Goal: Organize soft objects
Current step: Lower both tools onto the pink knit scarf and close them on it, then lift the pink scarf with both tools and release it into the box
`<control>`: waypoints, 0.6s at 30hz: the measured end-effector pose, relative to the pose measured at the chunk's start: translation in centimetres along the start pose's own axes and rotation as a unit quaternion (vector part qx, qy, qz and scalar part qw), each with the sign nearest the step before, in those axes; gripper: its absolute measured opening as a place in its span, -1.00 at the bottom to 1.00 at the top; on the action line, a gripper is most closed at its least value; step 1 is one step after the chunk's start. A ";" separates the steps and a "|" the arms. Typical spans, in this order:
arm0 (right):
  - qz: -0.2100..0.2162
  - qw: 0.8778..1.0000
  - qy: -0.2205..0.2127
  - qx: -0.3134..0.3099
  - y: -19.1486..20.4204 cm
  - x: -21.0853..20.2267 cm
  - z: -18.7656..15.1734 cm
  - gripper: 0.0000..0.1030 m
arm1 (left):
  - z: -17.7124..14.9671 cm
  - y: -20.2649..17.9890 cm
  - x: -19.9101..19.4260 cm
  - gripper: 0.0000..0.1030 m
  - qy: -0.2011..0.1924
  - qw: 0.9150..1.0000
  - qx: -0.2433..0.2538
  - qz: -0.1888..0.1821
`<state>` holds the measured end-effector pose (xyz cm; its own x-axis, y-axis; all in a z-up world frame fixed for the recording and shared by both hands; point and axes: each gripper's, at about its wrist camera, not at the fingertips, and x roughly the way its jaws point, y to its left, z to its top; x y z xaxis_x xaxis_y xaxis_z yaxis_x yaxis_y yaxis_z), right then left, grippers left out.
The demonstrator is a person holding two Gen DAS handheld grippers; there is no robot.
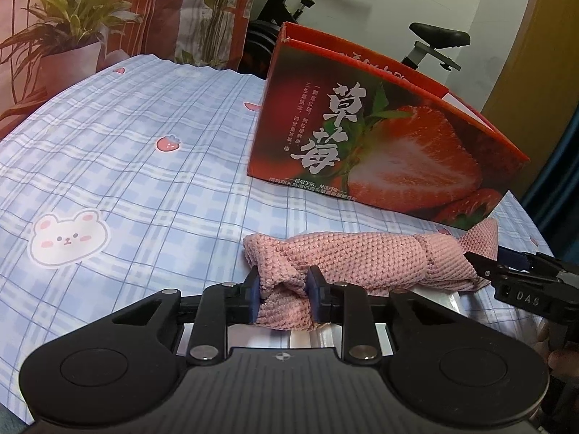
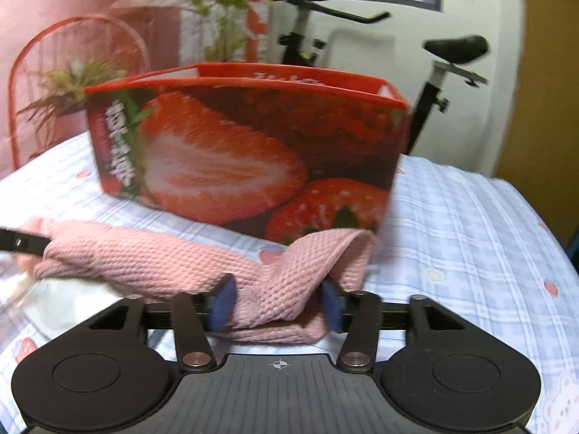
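A pink knitted cloth lies stretched in front of a red strawberry box, on a bed with a blue checked sheet. My left gripper is shut on the cloth's left end. My right gripper is shut on the cloth's right end; it also shows at the right edge of the left wrist view. The cloth hangs between both grippers just in front of the open-topped box.
A potted plant stands behind the bed at the left. An exercise bike stands behind the box. A yellow-brown wall or door is at the right. A white bag or paper lies under the cloth at the left.
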<state>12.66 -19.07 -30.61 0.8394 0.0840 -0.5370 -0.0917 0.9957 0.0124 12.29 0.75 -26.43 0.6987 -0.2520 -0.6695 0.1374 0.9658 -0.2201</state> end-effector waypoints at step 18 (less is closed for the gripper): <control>0.031 0.999 0.030 0.033 -1.1 0.9 0.0 -0.23 | 0.3 0.0 0.0 -0.52 0.001 1.000 -0.001 -0.003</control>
<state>13.52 -20.13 -31.05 0.7989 0.1445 -0.5838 -0.1052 0.9893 0.1009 12.48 0.82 -26.23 0.6961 -0.2575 -0.6702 0.1397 0.9642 -0.2253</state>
